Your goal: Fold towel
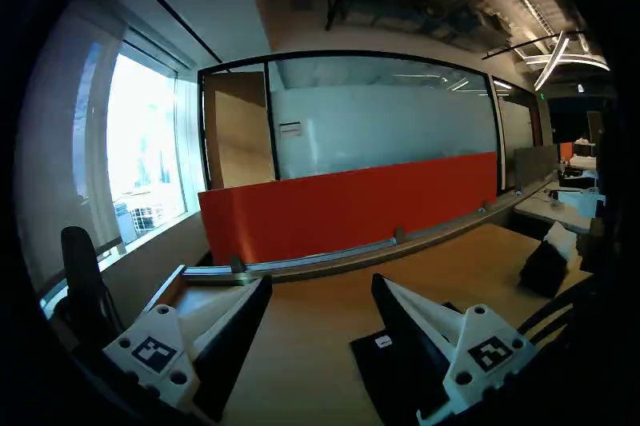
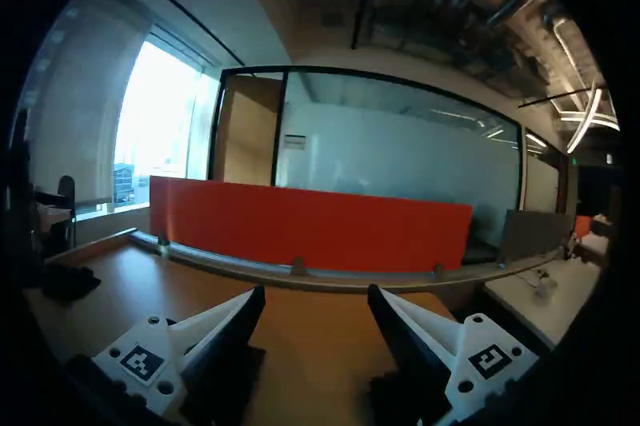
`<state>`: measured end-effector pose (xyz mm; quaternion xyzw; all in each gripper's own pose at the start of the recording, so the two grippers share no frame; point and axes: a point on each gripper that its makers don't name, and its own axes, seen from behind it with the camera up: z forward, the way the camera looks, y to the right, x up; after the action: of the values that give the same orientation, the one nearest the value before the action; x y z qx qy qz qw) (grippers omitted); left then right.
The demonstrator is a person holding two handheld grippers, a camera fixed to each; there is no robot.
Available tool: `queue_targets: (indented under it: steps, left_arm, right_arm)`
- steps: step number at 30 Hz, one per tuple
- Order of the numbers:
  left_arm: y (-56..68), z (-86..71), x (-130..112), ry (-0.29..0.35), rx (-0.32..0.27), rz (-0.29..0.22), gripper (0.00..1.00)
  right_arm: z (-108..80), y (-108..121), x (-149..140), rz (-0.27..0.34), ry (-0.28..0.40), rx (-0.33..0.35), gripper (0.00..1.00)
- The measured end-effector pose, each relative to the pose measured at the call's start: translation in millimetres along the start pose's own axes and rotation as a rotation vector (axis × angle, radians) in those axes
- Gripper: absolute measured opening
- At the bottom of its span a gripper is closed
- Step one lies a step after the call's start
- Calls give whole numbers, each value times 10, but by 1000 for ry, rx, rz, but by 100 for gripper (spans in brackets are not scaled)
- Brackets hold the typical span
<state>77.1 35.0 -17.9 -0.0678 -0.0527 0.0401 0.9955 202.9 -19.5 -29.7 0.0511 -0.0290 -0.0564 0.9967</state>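
Observation:
My left gripper (image 1: 320, 280) stands open above a wooden desk (image 1: 320, 330), with nothing between its white fingers. A flat dark sheet with a small white tag (image 1: 382, 350) lies on the desk under the right finger; I cannot tell whether it is the towel. In the right gripper view, my right gripper (image 2: 314, 289) is also open and holds nothing, level over the same kind of desk (image 2: 320, 346). Dark patches (image 2: 244, 370) sit low under its fingers, too hidden to name.
An orange divider panel (image 1: 352, 206) with a metal rail runs along the desk's far edge, seen too as the divider (image 2: 320, 230). A black object with something white on top (image 1: 548, 262) stands at the right. A small dark object (image 2: 68, 282) lies at the left. Windows are on the left.

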Motion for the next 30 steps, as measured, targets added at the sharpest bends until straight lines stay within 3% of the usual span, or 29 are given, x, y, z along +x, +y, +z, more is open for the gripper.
queue_targets:
  steps: [12, 20, 30]
  left_arm:
    - [258, -65, -382, -100, -136, 13, 92]
    - [359, -24, -668, -152, -181, 32, 92]
    - [537, 43, -1182, -224, -233, 57, 92]
  right_arm:
    - [15, -666, -356, -96, -127, 288, 100]
    - [37, -849, -573, -119, -185, 353, 100]
    - [31, -1008, -1083, -146, -277, 397, 100]
